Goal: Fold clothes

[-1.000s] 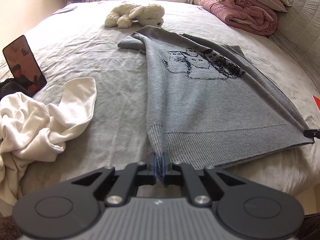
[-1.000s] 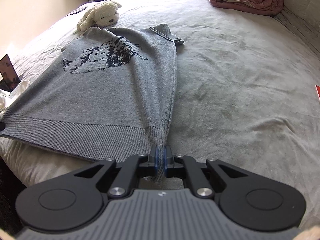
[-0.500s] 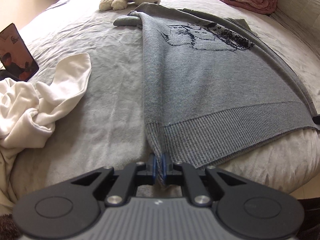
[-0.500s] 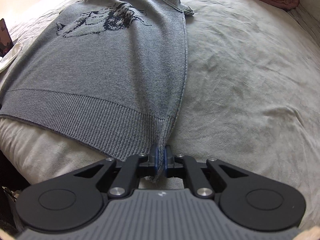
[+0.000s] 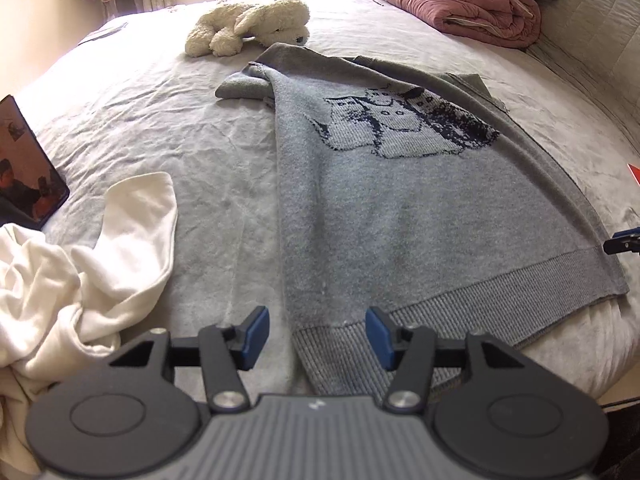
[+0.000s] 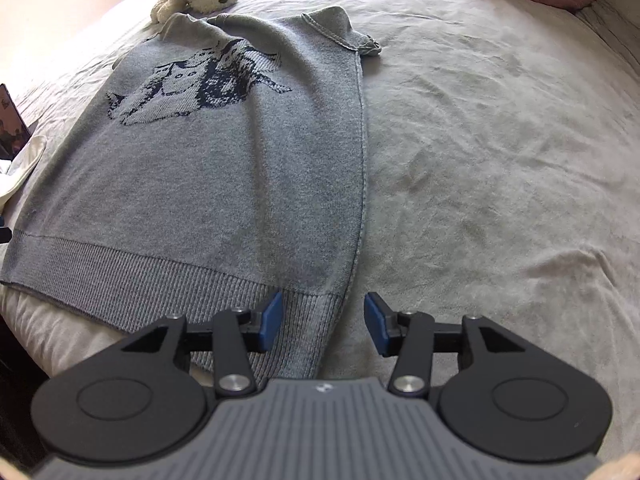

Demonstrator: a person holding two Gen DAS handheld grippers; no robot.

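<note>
1. Our left gripper (image 5: 316,336) and right gripper (image 6: 322,322) are both spread wide, each straddling a hem corner of the grey sweater (image 5: 400,208).
2. The sweater lies flat on a grey bed (image 6: 500,160).
3. Around it: white clothing (image 5: 80,272), a plush toy (image 5: 248,24), folded blankets (image 5: 472,4).

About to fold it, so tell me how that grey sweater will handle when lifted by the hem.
The grey sweater is knit and lies rumpled, so it will probably sag between grips. Its thick ribbed hem suggests some weight and little slip.
</note>
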